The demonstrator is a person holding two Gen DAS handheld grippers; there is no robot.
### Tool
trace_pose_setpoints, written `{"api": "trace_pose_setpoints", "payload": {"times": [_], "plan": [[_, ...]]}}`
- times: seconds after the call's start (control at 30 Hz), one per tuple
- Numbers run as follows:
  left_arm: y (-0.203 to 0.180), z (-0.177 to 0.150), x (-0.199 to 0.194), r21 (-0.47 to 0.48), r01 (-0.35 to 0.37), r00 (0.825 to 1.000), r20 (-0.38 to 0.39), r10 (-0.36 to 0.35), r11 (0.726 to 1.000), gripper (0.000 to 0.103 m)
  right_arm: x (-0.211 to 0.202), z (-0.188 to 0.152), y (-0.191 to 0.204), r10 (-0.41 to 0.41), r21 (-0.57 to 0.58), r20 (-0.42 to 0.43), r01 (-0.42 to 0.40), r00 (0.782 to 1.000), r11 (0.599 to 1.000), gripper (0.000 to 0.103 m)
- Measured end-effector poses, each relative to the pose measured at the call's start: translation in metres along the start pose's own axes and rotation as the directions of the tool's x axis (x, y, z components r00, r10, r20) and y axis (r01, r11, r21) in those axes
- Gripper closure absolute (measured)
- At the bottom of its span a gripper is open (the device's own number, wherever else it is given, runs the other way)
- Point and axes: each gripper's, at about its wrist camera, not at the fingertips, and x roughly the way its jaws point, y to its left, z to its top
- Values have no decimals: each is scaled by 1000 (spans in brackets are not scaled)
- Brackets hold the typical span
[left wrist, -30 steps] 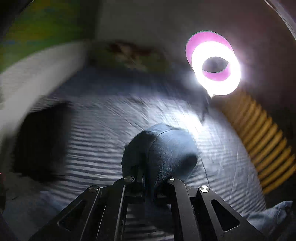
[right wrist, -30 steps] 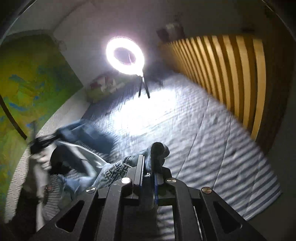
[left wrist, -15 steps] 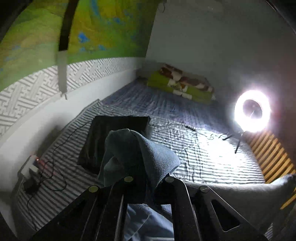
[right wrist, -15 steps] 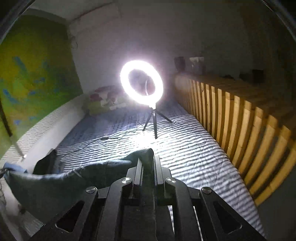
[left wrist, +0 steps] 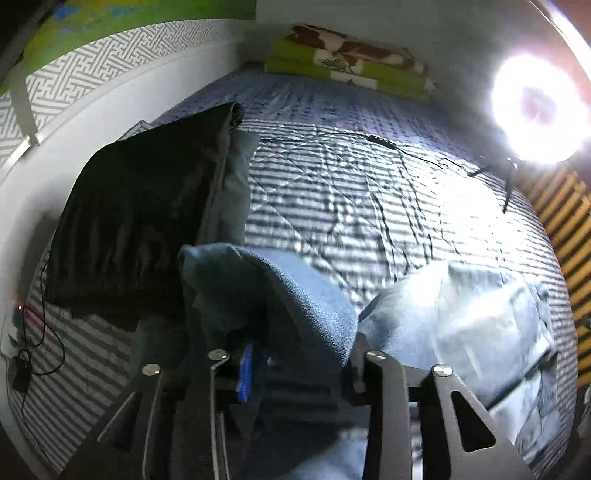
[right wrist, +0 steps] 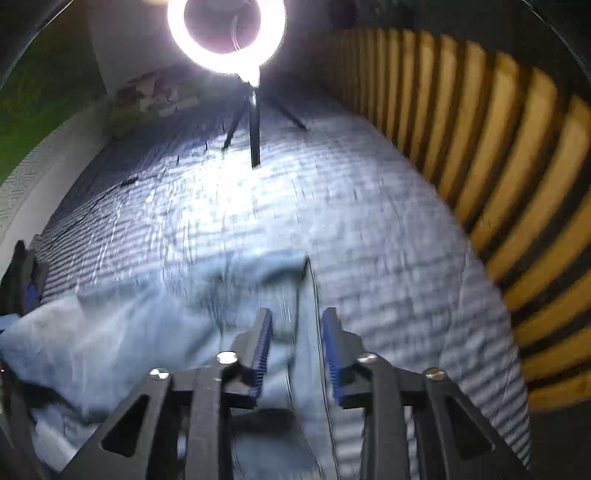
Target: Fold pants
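The jeans [left wrist: 461, 325] lay on the bed [left wrist: 369, 206], in a pale blue heap at my near end of it. A darker, coarser fold of the denim stood up between the prongs of my left gripper [left wrist: 295, 365]. Its jaws were opening; the cloth draped over them, and I could not tell whether the pads still pressed it. In the right wrist view a flat strip of the jeans [right wrist: 295, 354] ran between the blue ribbed pads [right wrist: 263, 343] of my right gripper [right wrist: 295, 347]. Those jaws were opening too, with a gap on either side of the strip, nothing pinched.

The bed cover was quilted, in fine grey and white stripes, creased, and glared under the ring light [right wrist: 227, 35], which stood on a thin black tripod [right wrist: 254, 129] on the cover.

Only the left view showed a folded black garment [left wrist: 140, 206] with a grey layer under it, near the white wall [left wrist: 110, 96]. It also showed a thin cable [left wrist: 369, 138] across the cover and a green and brown folded blanket [left wrist: 351, 62] at the far end, which was blurred in the right view. Above the wall ran a maze-pattern band [left wrist: 110, 62].

The right view gave the best look at the yellow wooden slats [right wrist: 517, 166], curving along the bed's other side.
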Motion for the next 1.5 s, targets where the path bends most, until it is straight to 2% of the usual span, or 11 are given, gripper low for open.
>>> {"api": "trace_pose_setpoints", "payload": {"times": [0.13,0.37,0.8,0.87,0.93,0.97,1.2,1.27,1.33,1.4,1.5], "plan": [[36,-30,-27,-2,32,999,10,-32,999,31,-26,-75,-31,60,54,-59,-57,996,997,65],[101,-95,-54,10,-5,1000,-13,6,1000,24,-47,-180,-70,58,130,-144,-39,988,991,55],[159,-147,18,-116,-9,977,-215,-16,993,15,-14,-198,-55,106,208,-211,-61,972,976,37],[163,-145,30,-155,-7,978,-206,-25,988,32,-13,-198,-46,80,182,-199,-43,977,982,39],[160,-137,39,-176,-21,974,-224,-19,984,88,-13,-195,-37,55,159,-186,-25,981,987,83],[159,-133,40,-187,-30,974,-224,-13,982,89,-13,-193,-35,75,156,-191,-45,979,987,94],[186,-103,-4,-210,-162,985,-95,145,964,100,-67,-160,-42,86,178,-16,-82,996,981,96],[203,-112,-14,-247,-92,991,-120,63,965,87,-82,-152,-48,69,194,32,-74,997,978,96],[209,-132,-26,-255,-20,992,-126,-13,967,41,-85,-150,-53,68,199,31,-73,997,977,96],[202,-156,-36,-231,40,988,-133,-72,972,18,-82,-152,-55,67,207,14,-68,998,976,96],[175,-196,-30,-156,97,971,-203,-128,983,14,-77,-159,-58,70,239,3,-69,998,969,96]]}}
